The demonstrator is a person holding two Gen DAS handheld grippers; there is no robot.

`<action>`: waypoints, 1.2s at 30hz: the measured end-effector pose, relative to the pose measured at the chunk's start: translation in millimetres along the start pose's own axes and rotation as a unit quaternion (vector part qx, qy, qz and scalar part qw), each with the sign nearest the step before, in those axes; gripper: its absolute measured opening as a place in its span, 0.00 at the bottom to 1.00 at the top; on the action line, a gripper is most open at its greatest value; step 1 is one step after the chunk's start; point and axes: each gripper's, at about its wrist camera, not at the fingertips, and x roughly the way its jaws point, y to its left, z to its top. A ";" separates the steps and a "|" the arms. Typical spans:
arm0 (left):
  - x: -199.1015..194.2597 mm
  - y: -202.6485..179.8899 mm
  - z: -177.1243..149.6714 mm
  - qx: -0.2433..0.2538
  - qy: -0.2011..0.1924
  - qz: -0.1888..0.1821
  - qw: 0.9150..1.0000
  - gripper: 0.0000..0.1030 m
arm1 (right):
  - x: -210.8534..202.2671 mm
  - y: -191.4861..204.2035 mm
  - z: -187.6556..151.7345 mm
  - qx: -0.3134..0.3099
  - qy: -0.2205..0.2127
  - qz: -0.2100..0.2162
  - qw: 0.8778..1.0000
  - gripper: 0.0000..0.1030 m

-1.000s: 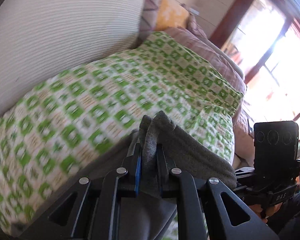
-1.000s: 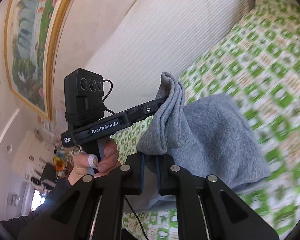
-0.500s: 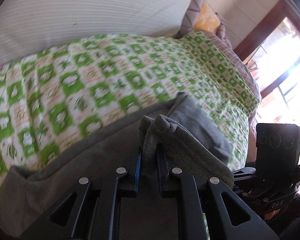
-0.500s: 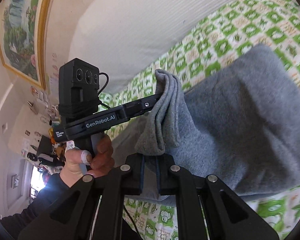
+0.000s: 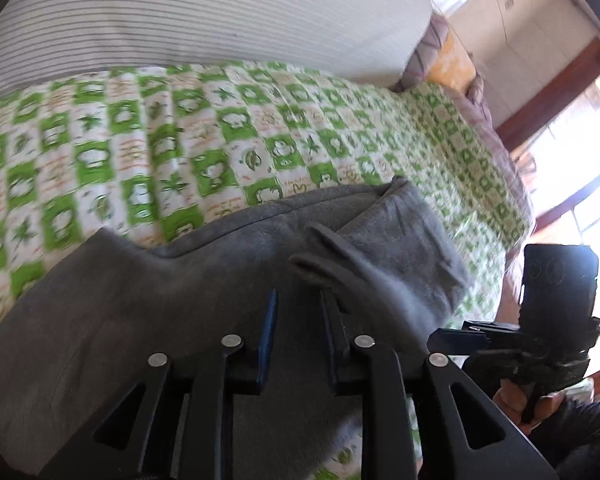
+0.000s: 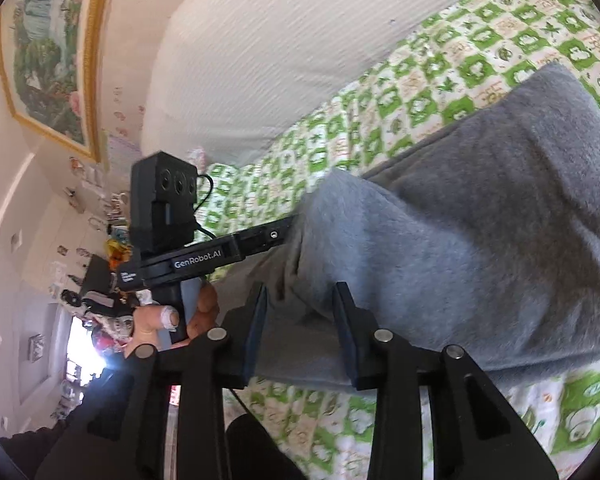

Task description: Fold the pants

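Grey fleece pants (image 5: 228, 280) lie folded over on a green and white checked bed cover (image 5: 180, 152); they also show in the right wrist view (image 6: 480, 220). My left gripper (image 5: 298, 300) is open just above the folded cloth, with a loose fold of cloth resting against its right finger. My right gripper (image 6: 302, 292) is open over the near edge of the pants, fingers apart with cloth below them. The left gripper body (image 6: 204, 256) shows in the right wrist view, and the right gripper body (image 5: 540, 320) in the left wrist view.
A large striped white cushion (image 5: 204, 12) lies at the back of the bed. Pillows (image 5: 448, 60) sit at the far end, near a window (image 5: 572, 168). A framed picture (image 6: 44, 52) hangs on the wall. The bed cover (image 6: 460, 60) surrounds the pants.
Both grippers lowered the held pants edge onto the rest of the pants and opened, letting the cloth go. The fold now lies on the bed.
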 end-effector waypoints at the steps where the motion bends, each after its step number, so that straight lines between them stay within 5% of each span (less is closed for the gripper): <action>1: -7.1 -1.9 -2.6 -0.004 -0.008 0.000 1.000 0.29 | -0.5 1.0 -0.6 -0.002 -0.004 0.001 1.000 0.35; 4: -20.3 -12.0 -9.9 -0.017 -0.025 0.002 1.000 0.38 | -13.4 0.5 -0.5 0.001 -0.021 0.002 1.000 0.35; 15: 15.6 -64.9 -38.4 -0.051 -0.025 -0.033 0.998 0.38 | -32.1 -20.5 26.7 -0.009 -0.057 -0.077 0.995 0.32; 24: 50.8 -23.2 -78.0 -0.168 -0.003 -0.045 0.985 0.34 | 9.8 -63.1 30.8 0.018 0.011 -0.103 0.994 0.31; 36: 46.4 -27.3 -88.2 -0.185 -0.015 -0.036 0.982 0.33 | 17.9 -67.4 18.4 0.010 0.032 -0.097 0.995 0.31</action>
